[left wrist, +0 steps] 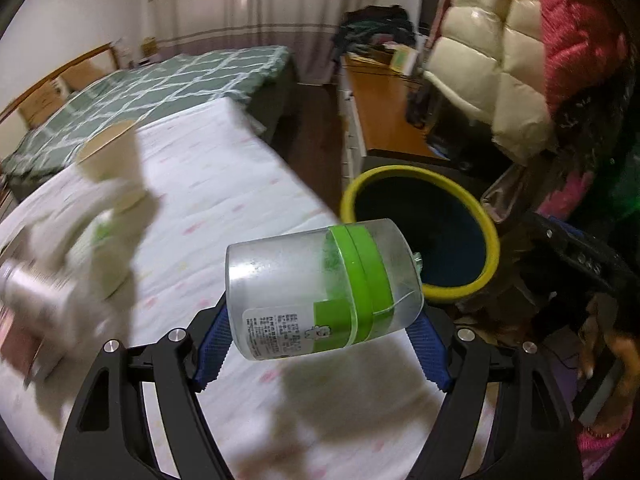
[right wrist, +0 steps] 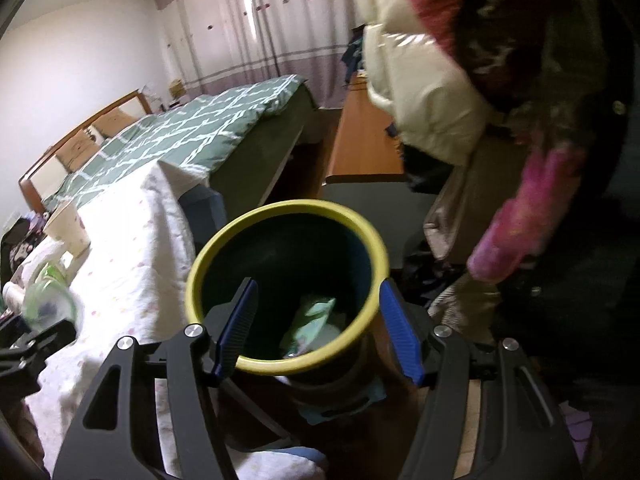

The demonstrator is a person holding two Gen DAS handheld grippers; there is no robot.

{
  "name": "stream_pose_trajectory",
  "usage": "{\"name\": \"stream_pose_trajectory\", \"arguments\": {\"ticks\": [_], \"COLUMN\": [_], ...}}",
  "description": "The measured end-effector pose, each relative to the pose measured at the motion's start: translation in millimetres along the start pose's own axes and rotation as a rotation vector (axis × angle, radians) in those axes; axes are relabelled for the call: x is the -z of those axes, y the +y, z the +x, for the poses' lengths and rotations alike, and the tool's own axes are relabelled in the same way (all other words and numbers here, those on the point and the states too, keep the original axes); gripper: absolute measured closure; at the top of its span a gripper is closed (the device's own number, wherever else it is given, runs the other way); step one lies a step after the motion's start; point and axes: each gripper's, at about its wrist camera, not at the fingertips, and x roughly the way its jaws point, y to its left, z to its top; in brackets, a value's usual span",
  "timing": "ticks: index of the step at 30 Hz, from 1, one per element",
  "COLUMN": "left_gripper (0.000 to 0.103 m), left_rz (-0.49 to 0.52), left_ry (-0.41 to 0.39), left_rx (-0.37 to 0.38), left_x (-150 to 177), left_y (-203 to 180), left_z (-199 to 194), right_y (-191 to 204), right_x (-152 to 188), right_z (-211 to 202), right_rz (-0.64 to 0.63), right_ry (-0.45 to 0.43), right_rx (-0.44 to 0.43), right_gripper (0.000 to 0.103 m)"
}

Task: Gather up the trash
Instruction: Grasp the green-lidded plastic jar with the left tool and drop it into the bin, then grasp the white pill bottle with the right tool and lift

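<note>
Clear plastic: the thing I carry is a clear plastic jar with a green band and a printed label (left wrist: pixel 320 288), lying on its side between the blue pads of my left gripper (left wrist: pixel 320 340).
Left gripper state: pinching the jar across its round body, one blue pad (left wrist: pixel 214 344) at each side, the jaws about half spread.
Where the jar is: in the air over the edge of the white dotted bed cover (left wrist: pixel 224 184), near the dark round bin with a yellow rim (left wrist: pixel 490 248) but not yet over its mouth.
Right gripper state: my right gripper (right wrist: pixel 316 328) holds nothing; its jaws are spread, and past them I see only the bin.
Inside the bin: a pale green crumpled packet (right wrist: pixel 316 320) lies on the bottom in the right wrist view.
How the jar will handle: it looks empty, so I judge it light; the wall is stiff but smooth and probably slippery, and a round body can roll between flat pads.
Where to hold: across the middle, near the green band, is a good place, I think.
Other trash: a cream paper cup (left wrist: pixel 112 164) and white crumpled tissue (left wrist: pixel 72 264) are on the cover, blurred.
Risk: the jar may hit the rim if I release it too early.
</note>
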Motion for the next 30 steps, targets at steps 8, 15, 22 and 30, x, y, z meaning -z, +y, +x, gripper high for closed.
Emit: {"name": "stream_pose_trajectory", "arguments": {"ticks": [8,15,22,30], "left_gripper": [0.026,0.026,0.012,0.006], "left_rz": [0.083,0.134,0.142,0.080], "left_ry": [0.039,0.104,0.100,-0.007], "left_rx": [0.083,0.150,0.122,0.114], "left_x": [-46,-65,-68,-58], "left_y": [-55,-97,-106,-62], "left_z": [54,109,126,50], "right_y": [-30,-47,-47,-30], "right_x": [2,0,-1,0], "right_z": [-6,-15,-22,-20], "right_rz": [0.032,0.050,0.043,0.017], "right_ry": [-0.004,-0.016,-0.022,-0.015], "right_rx": [0.043,0.086,0.098,0.076], "right_gripper": [0.040,0.040,0.038,0.037]}}
